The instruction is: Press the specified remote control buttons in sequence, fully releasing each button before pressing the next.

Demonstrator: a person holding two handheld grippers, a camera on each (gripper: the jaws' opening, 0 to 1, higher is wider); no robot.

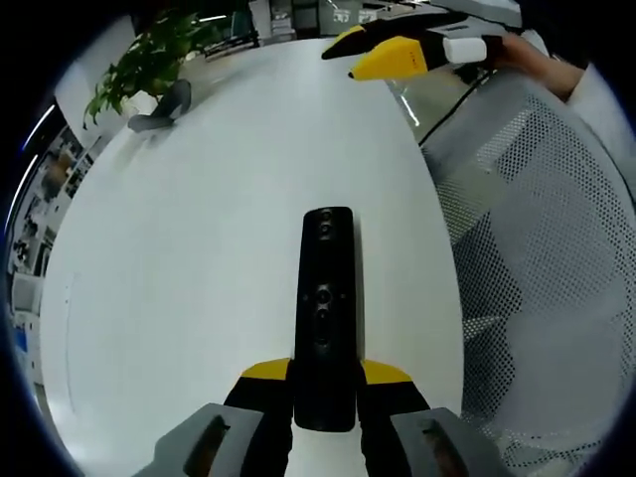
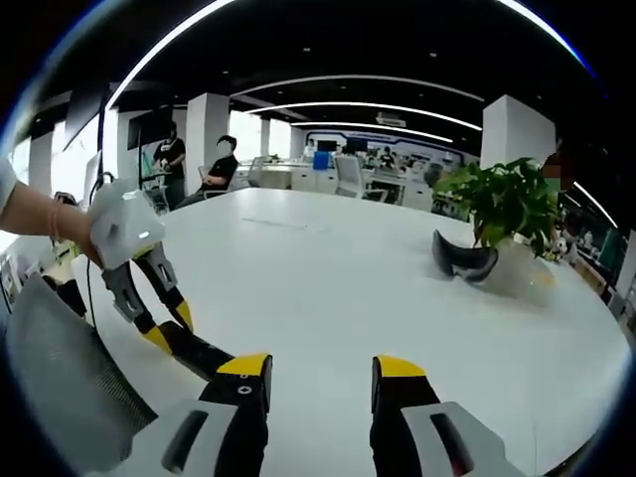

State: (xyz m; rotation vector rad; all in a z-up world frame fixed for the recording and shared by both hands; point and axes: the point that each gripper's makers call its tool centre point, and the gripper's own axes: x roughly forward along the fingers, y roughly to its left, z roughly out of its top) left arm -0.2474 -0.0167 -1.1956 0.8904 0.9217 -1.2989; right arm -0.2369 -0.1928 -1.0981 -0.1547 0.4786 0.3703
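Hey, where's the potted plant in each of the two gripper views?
Left gripper view: the potted plant is at the upper left.
Right gripper view: the potted plant is right of centre.
Shared landmark: the dark curved object lying beside it on the white table.

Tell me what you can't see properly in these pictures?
- Remote, left gripper view: its bottom end is hidden between the left gripper jaws, and the button markings are too small to read.
- Right gripper, left gripper view: its back is cut off by the edge.
- Plant, right gripper view: its pot is blurred.
- Dark curved thing beside the plant: too small to name.
- Mesh chair: cut off by the edge.
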